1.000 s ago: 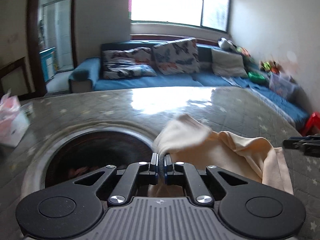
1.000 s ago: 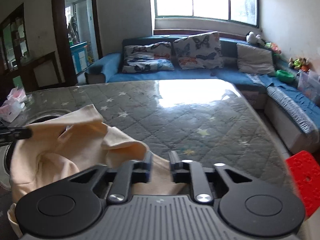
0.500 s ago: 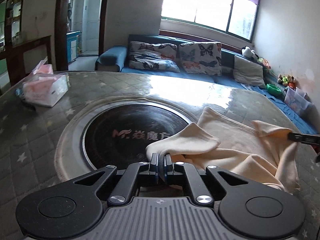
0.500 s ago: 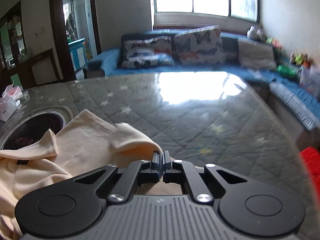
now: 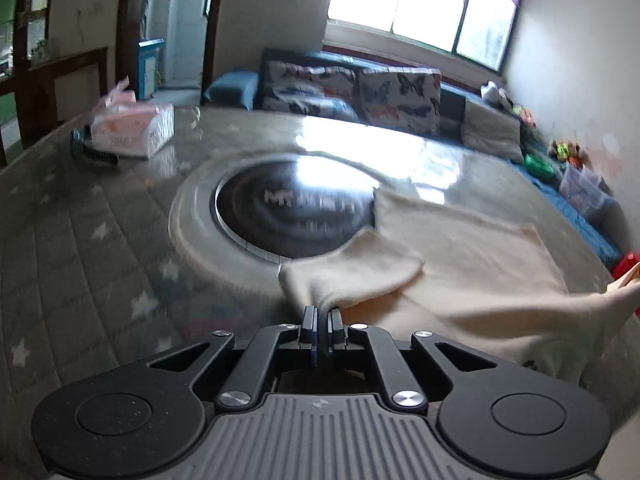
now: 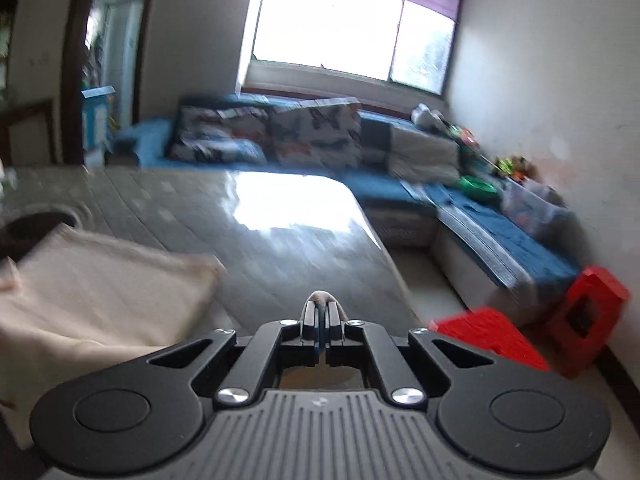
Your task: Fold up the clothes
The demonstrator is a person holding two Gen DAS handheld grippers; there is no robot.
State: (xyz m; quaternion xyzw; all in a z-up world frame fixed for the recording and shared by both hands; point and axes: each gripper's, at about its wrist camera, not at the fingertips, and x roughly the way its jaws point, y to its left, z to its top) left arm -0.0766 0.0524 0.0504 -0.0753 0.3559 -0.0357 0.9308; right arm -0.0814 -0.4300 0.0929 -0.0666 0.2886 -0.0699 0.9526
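A cream-coloured garment (image 5: pixel 460 256) lies spread over the grey quilted table (image 5: pixel 80 248), stretched between both grippers. My left gripper (image 5: pixel 322 314) is shut on a bunched corner of the cloth near the round black hob. In the right wrist view the same garment (image 6: pixel 100 296) spreads to the left, and my right gripper (image 6: pixel 321 308) is shut on a small fold of it that pokes out above the fingertips. The far right tip of the cloth (image 5: pixel 624 292) is lifted at the edge of the left wrist view.
A round black hob (image 5: pixel 292 208) is set into the table, partly under the cloth. A pink tissue box (image 5: pixel 132 128) stands at the table's far left. A blue sofa (image 6: pixel 480 216) runs behind and to the right, with red stools (image 6: pixel 588 296) beyond the table's right edge.
The right gripper closed on the garment's edge and swung to the right. The left gripper carried its corner to the left, so the cloth is now pulled out flatter between them.
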